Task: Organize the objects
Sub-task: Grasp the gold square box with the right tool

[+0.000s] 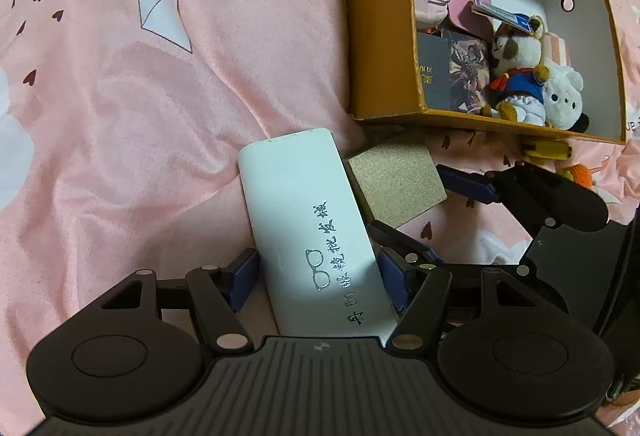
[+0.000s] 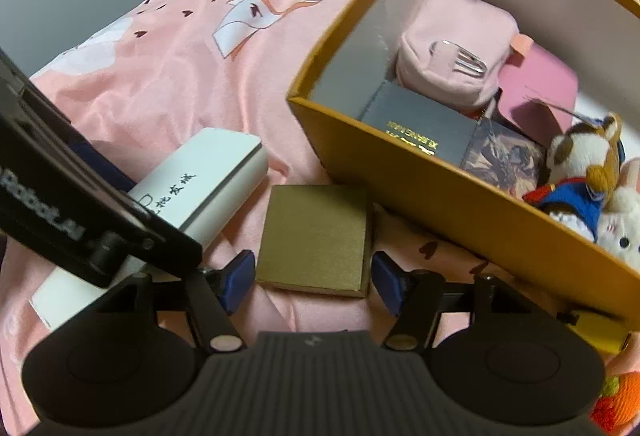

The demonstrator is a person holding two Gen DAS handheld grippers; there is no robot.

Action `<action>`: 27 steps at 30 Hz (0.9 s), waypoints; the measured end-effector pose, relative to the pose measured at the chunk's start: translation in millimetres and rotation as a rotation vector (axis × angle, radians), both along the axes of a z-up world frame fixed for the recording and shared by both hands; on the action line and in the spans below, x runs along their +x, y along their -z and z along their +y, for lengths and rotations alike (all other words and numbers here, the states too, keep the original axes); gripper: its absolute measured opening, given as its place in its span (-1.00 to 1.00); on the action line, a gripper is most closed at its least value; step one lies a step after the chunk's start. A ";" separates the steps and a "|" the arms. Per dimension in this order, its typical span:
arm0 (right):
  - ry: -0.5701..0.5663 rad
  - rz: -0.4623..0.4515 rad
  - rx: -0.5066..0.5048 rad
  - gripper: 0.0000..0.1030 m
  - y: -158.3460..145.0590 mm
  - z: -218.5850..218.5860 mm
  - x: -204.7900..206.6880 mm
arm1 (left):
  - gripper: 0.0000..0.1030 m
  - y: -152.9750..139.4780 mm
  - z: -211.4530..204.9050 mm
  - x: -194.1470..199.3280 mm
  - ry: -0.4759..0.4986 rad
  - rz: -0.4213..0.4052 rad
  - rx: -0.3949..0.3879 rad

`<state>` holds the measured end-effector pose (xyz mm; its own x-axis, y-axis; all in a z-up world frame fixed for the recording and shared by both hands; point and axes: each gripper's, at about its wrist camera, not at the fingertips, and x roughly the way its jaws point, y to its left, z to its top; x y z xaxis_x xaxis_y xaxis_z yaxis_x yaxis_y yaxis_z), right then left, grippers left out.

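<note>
Pink bedding [image 1: 152,139], printed with a folded-paper bird and small dark hearts, was spread under everything.

The left gripper [image 1: 318,278] was pointed down over a white glasses case [image 1: 308,232], with its blue pads [image 1: 242,280] set on either side of the case's near end. The jaws were spread wide; whether the pads pressed the case could not be told from the left wrist view, though a narrow gap seemed to be left at each side.

The right gripper [image 2: 312,282] was held released, its blue fingers [image 2: 238,278] parted wider than a gold box [image 2: 316,238], which lay on the bedding between and just ahead of them, untouched. No contact with the pads was seen.

The case was long, rounded at the edges, and marked with a spectacles outline and Chinese characters. The gold box was small, square and flat, with a brushed finish, and lay just beside the case's far end.

An orange cardboard box [image 2: 416,191] stood near the gold box, on its far right side. A pink pouch [image 2: 452,47], dark boxes and plush toys [image 1: 520,75] were packed inside it.
</note>
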<state>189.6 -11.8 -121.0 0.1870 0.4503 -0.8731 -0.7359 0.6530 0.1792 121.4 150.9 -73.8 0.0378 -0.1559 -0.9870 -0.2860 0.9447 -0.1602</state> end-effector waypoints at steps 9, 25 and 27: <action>0.007 -0.058 -0.009 0.26 8.7 2.5 -9.3 | 0.46 4.7 0.5 -3.3 -0.005 -0.014 0.010; -0.056 -0.106 -0.045 0.18 -16.6 -29.5 -19.2 | 0.45 -1.3 2.1 -15.9 -0.005 -0.103 -0.012; -0.070 -0.105 -0.064 0.18 -22.2 -38.5 -20.6 | 0.44 -4.3 -1.4 -17.8 0.005 -0.119 -0.013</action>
<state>169.0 -50.3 -98.8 0.2490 0.4098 -0.8775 -0.7929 0.6066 0.0583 103.6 149.5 -69.5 0.1537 -0.1688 -0.9736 -0.2595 0.9438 -0.2046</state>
